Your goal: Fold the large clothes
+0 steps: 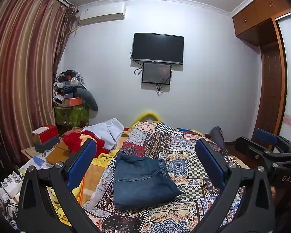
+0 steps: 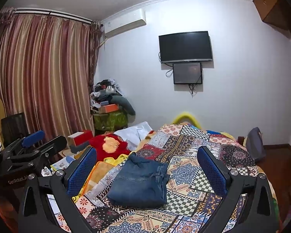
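Observation:
A pair of blue jeans [image 1: 143, 180] lies folded into a compact rectangle on the patchwork bedspread [image 1: 186, 167]; it also shows in the right wrist view [image 2: 139, 182]. My left gripper [image 1: 145, 165] is open and empty, held above and short of the jeans. My right gripper [image 2: 147, 167] is open and empty too, at a similar height. The right gripper shows at the right edge of the left wrist view [image 1: 265, 145], and the left gripper at the left edge of the right wrist view [image 2: 35, 141].
A red garment [image 2: 110, 147], a white cloth [image 2: 137, 134] and yellow bedding [image 1: 102, 161] lie left of the jeans. Boxes [image 1: 46, 137] and clutter sit on a bedside table at left. Curtains [image 1: 25, 68] hang left; a wardrobe [image 1: 271, 58] stands right.

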A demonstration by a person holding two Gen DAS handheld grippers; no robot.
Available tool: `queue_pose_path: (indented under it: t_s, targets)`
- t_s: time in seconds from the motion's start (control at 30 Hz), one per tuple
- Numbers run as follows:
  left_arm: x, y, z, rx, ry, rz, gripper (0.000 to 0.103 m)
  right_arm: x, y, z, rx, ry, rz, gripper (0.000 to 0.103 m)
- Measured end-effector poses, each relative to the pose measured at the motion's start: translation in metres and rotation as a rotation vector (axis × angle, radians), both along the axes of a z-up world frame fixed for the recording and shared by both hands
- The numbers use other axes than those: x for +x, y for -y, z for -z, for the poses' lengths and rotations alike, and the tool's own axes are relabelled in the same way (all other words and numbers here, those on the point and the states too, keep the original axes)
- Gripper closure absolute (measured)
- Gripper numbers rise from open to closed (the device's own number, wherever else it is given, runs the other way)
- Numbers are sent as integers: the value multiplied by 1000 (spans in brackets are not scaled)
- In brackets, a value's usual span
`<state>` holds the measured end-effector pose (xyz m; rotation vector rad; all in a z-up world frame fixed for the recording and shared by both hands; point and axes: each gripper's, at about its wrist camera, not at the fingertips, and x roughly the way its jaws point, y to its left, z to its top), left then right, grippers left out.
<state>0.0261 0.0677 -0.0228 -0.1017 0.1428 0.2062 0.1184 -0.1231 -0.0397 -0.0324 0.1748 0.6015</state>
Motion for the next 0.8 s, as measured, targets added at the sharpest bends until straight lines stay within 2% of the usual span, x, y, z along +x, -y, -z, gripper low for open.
queue_pose_path:
  t_s: [0.8]
  targets:
    - [5, -4, 2, -11, -19, 33, 0, 0, 2, 2, 22, -19, 8, 0]
